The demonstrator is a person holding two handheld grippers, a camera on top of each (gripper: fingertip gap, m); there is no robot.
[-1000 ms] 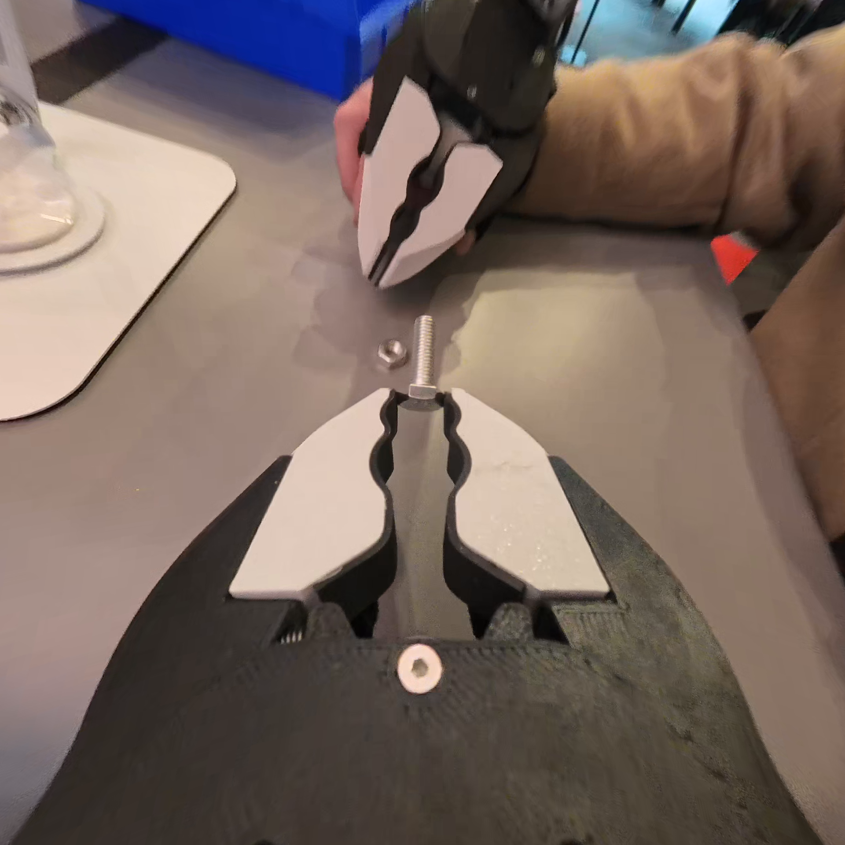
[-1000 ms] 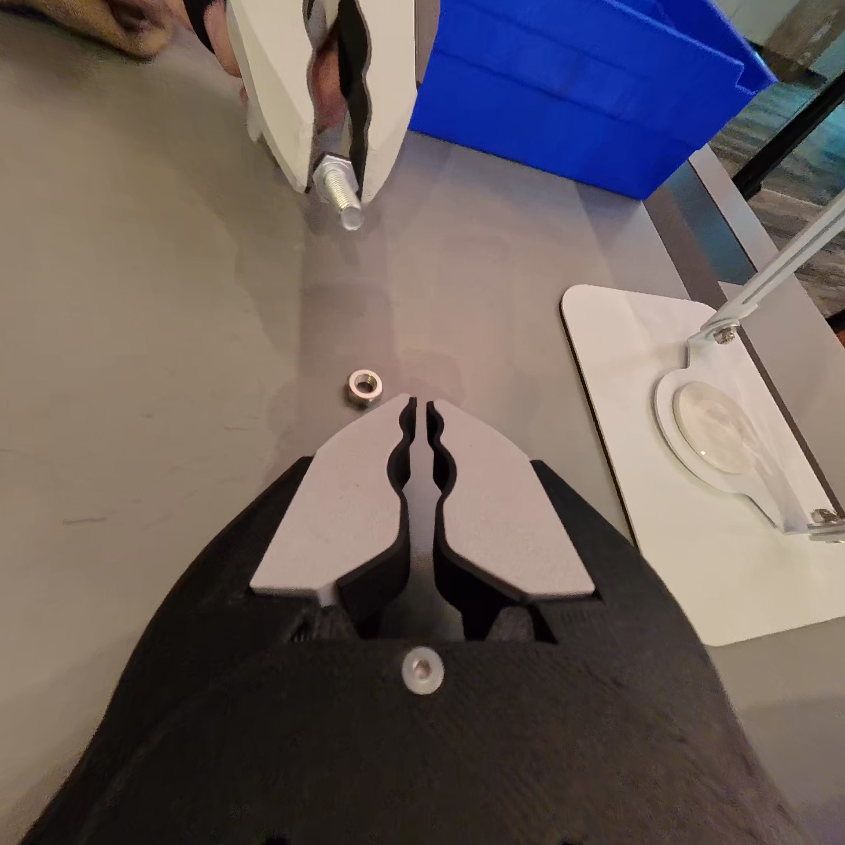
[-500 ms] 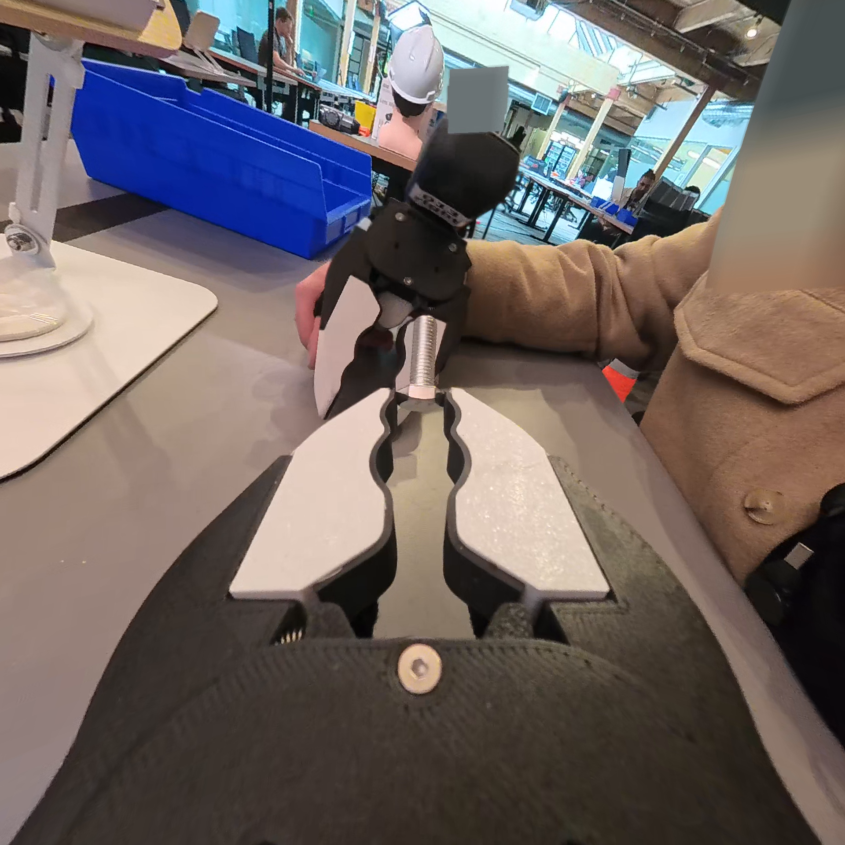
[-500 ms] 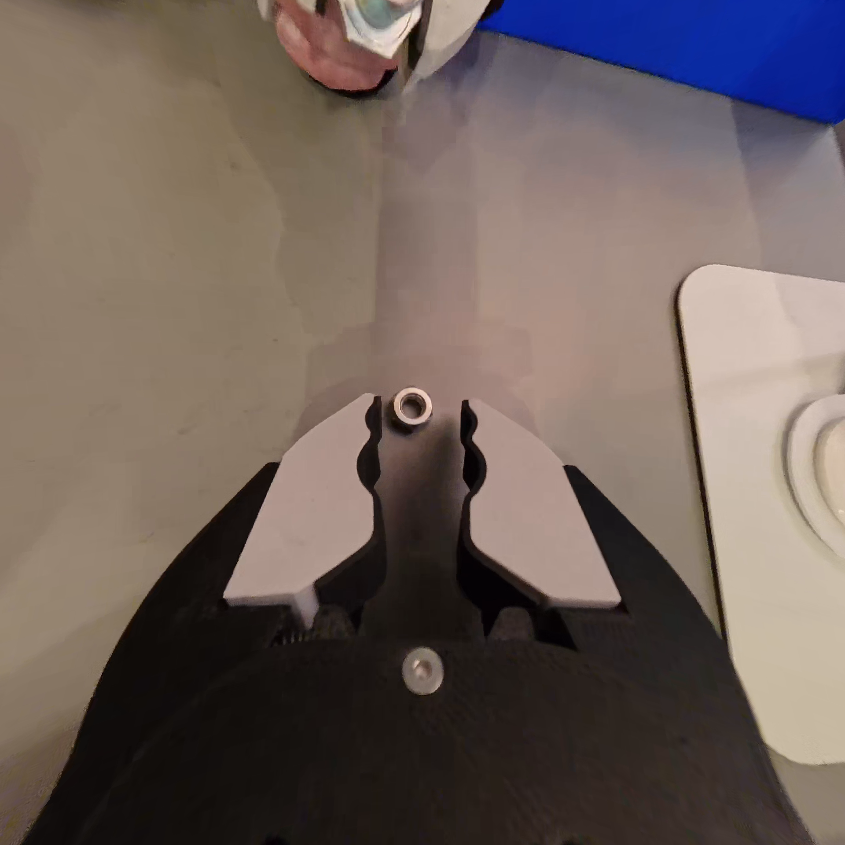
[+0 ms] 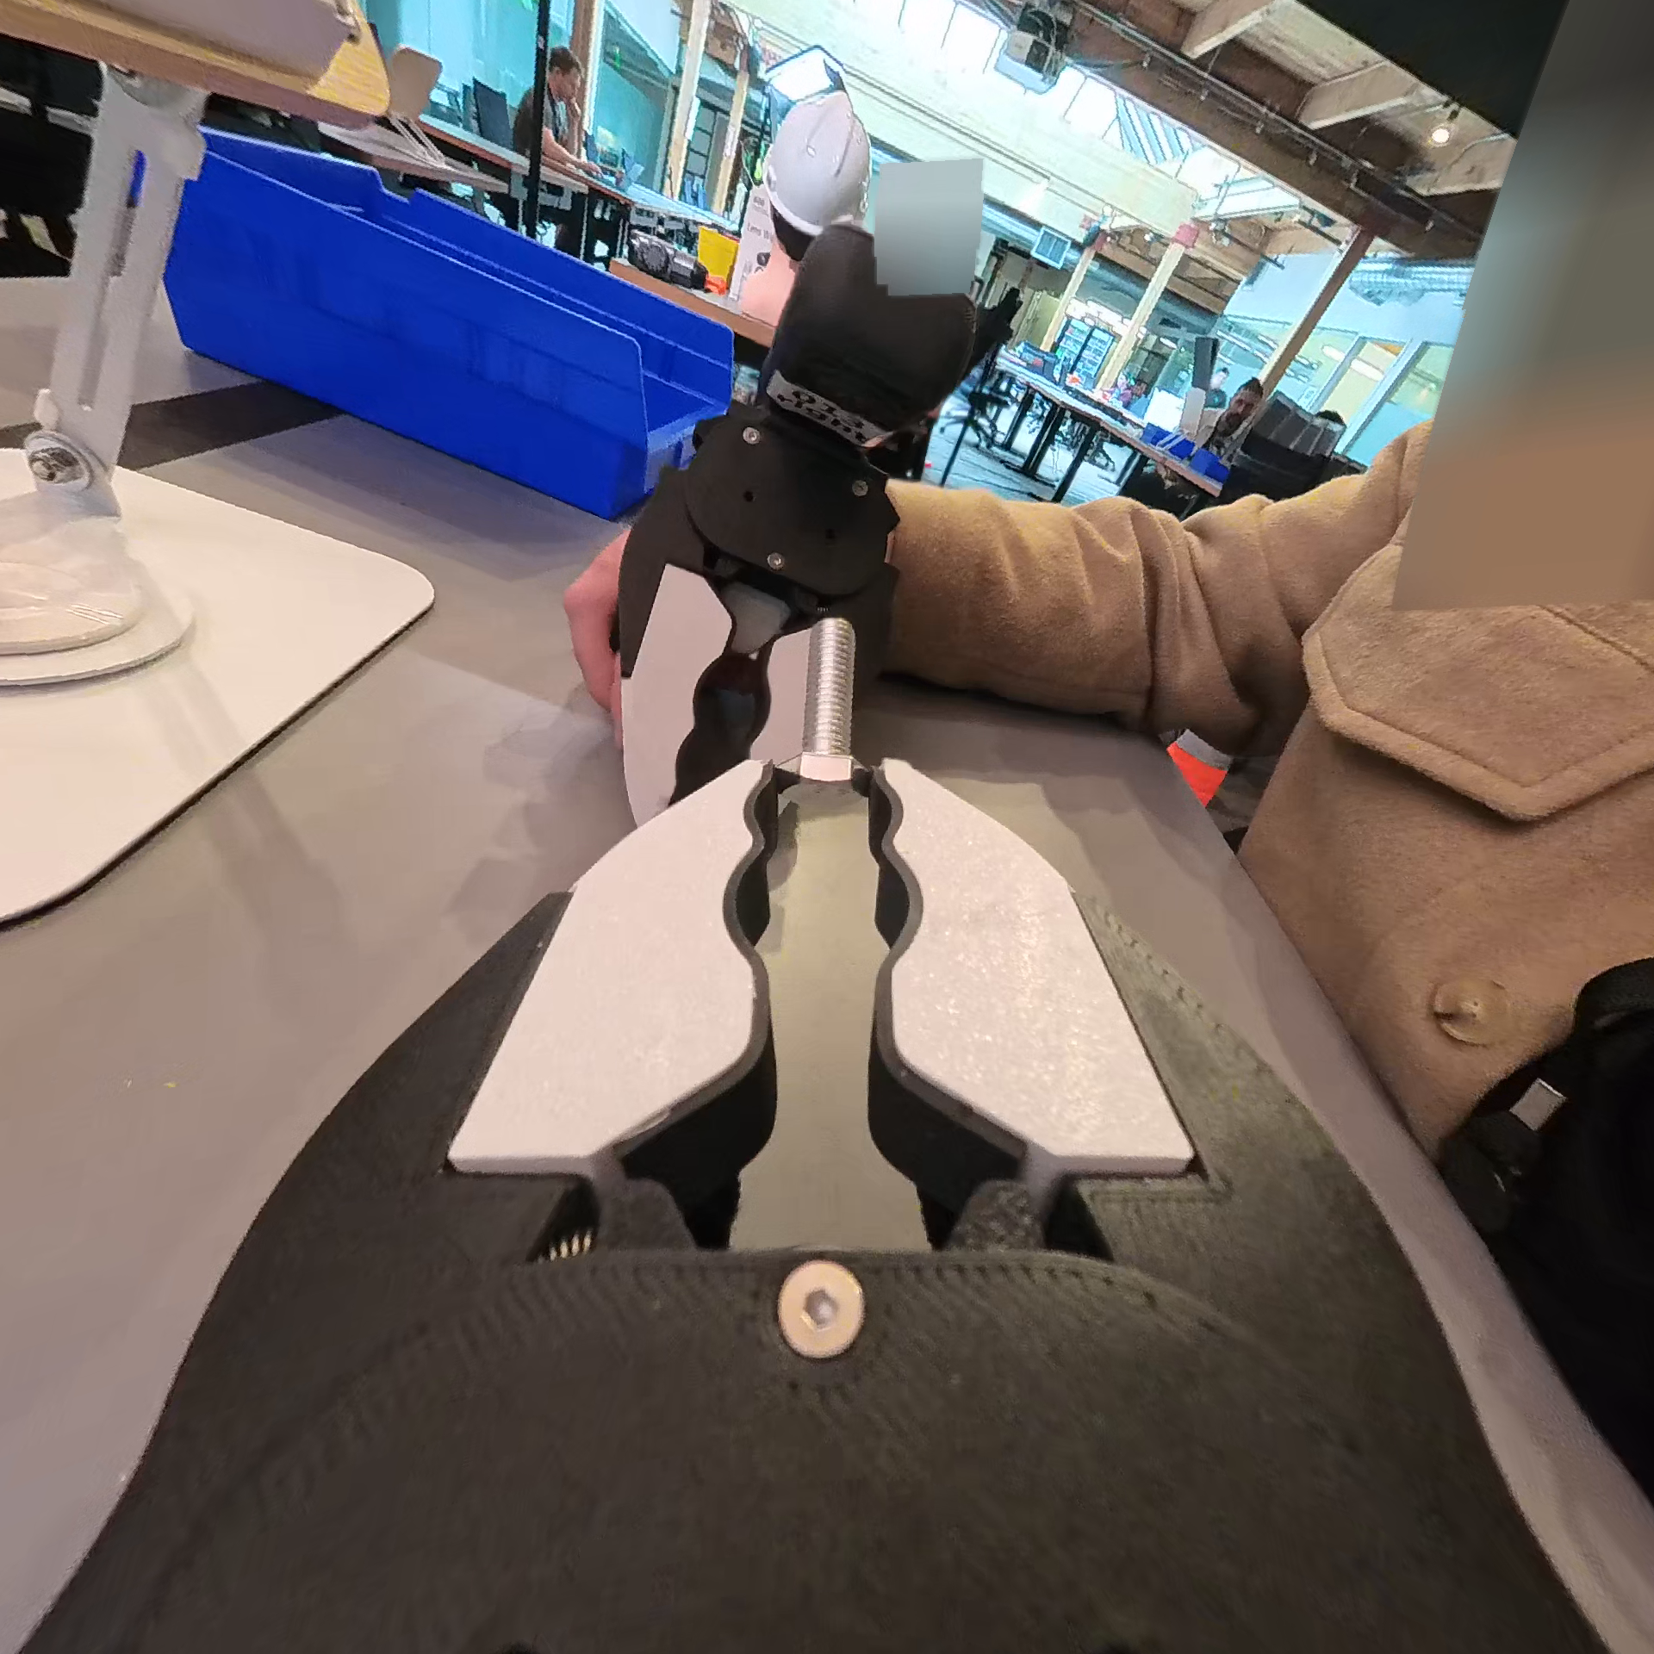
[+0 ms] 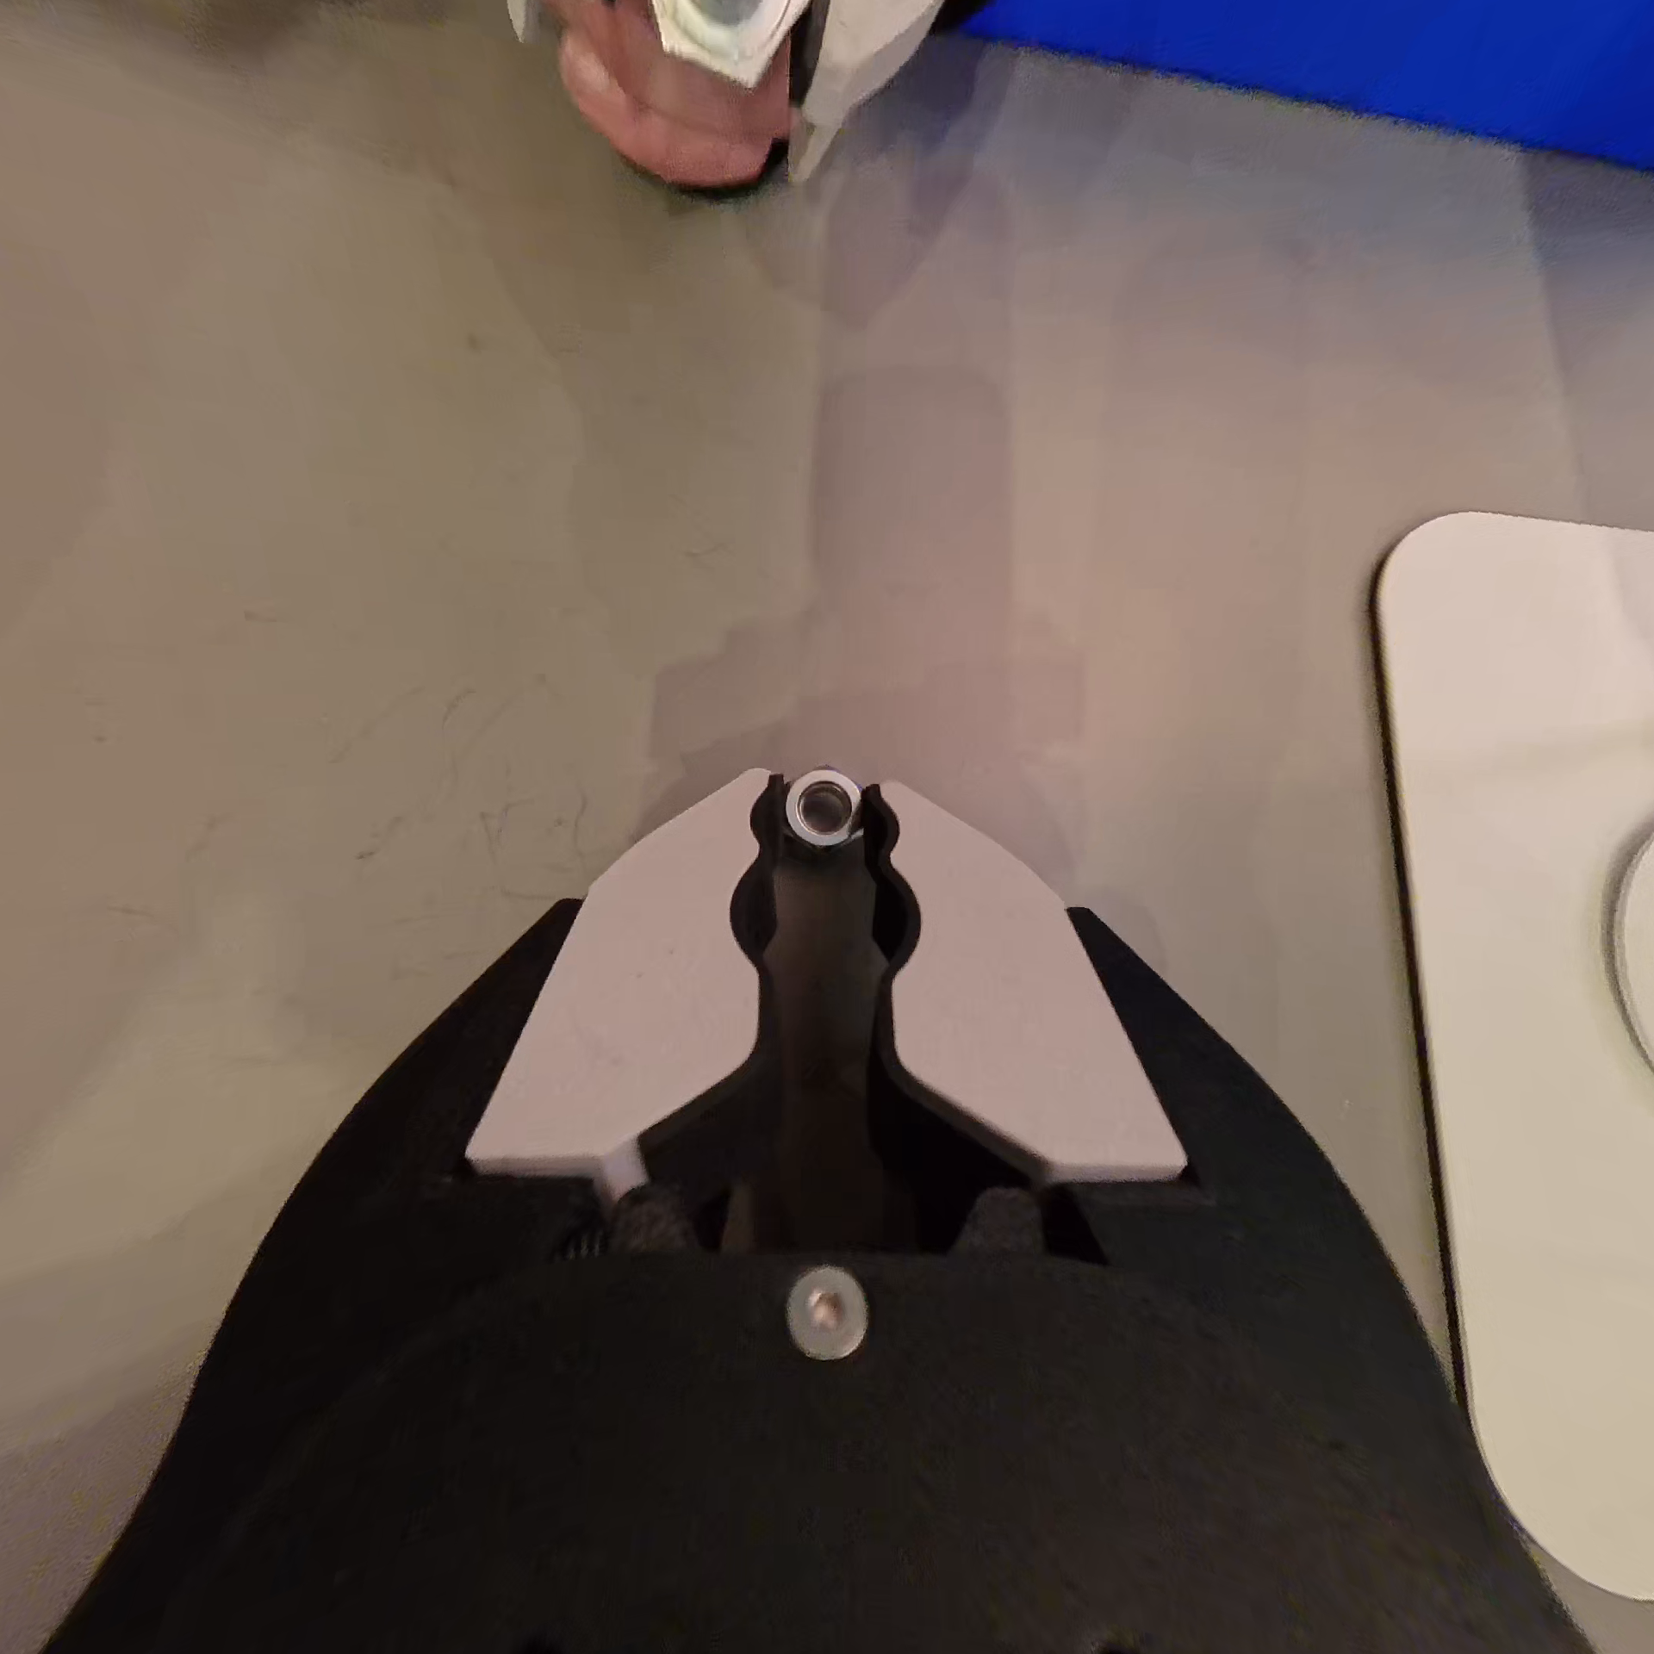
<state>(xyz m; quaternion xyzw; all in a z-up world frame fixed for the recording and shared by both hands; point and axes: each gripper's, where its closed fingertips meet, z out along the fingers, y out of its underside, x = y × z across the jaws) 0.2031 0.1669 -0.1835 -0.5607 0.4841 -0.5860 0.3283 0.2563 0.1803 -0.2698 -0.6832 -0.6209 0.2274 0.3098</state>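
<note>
My left gripper [image 5: 823,777] is shut on the hex head of a silver bolt [image 5: 829,689], whose threaded shank points forward and up, above the grey table [image 5: 268,967]. Beyond it, the right gripper's white fingers [image 5: 658,680] point down at the table. In the right wrist view my right gripper [image 6: 823,792] is closed round a small silver nut [image 6: 795,819] that lies on the table, with a fingertip touching it on each side. The bolt's head [image 6: 716,31] shows end-on at the top edge, between the left gripper's fingers [image 6: 850,80], with a hand [image 6: 680,125] behind.
A blue bin [image 5: 430,331] stands at the back of the table. A white base plate [image 5: 206,644] with a white stand [image 5: 98,313] lies to the left, and shows to the right in the right wrist view [image 6: 1521,895]. A tan coat sleeve [image 5: 1119,609] rests on the right. My right fingertips sit around 11 cm from my left ones.
My right gripper opened, came down over the nut and closed round it. My left gripper tilted up with the bolt, away from the table.
</note>
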